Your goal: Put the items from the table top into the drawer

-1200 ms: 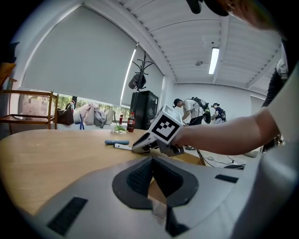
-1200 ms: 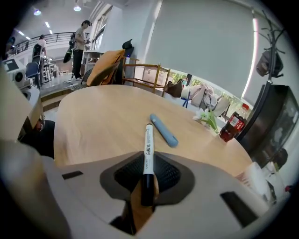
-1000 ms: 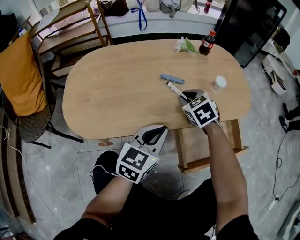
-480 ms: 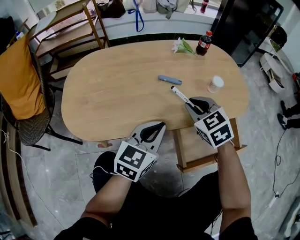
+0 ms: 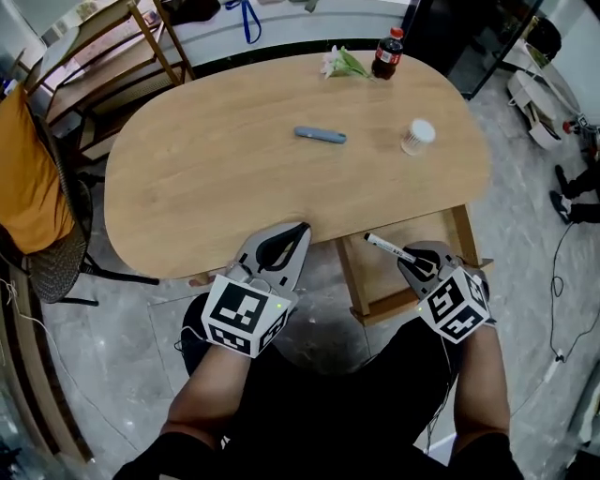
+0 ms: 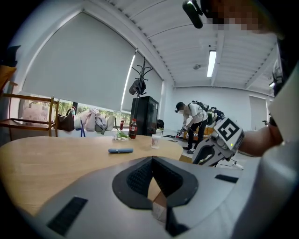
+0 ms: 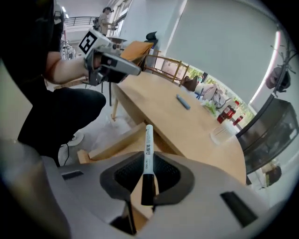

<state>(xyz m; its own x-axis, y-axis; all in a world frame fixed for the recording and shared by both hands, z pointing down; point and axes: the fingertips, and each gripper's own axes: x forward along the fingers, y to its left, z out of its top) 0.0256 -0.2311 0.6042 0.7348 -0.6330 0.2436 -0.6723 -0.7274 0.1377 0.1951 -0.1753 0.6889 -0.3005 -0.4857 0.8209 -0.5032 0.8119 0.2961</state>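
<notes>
A white marker (image 5: 386, 247) with a black cap is clamped in my right gripper (image 5: 413, 260), which is shut on its capped end. It hangs off the table's front edge, above the wooden drawer (image 5: 375, 286) that sticks out below the oval table (image 5: 187, 187). In the right gripper view the marker (image 7: 148, 142) points forward between the jaws of the right gripper (image 7: 148, 163), over the drawer (image 7: 117, 142). My left gripper (image 5: 298, 232) rests at the table's front edge, shut and empty (image 6: 152, 159). A blue pen-like item (image 5: 320, 135) and a white cup (image 5: 417, 136) lie on the table.
A cola bottle (image 5: 387, 53) and a flower (image 5: 342, 64) stand at the table's far edge. To the left are a chair with an orange cloth (image 5: 28, 178) and a wooden shelf (image 5: 103, 47). A black cabinet (image 5: 450, 28) stands far right. Cables run over the floor at right (image 5: 562, 281).
My right gripper has carried the marker off the table top, toward me and past the front edge, to above the drawer. The left gripper has stayed by the table edge.
</notes>
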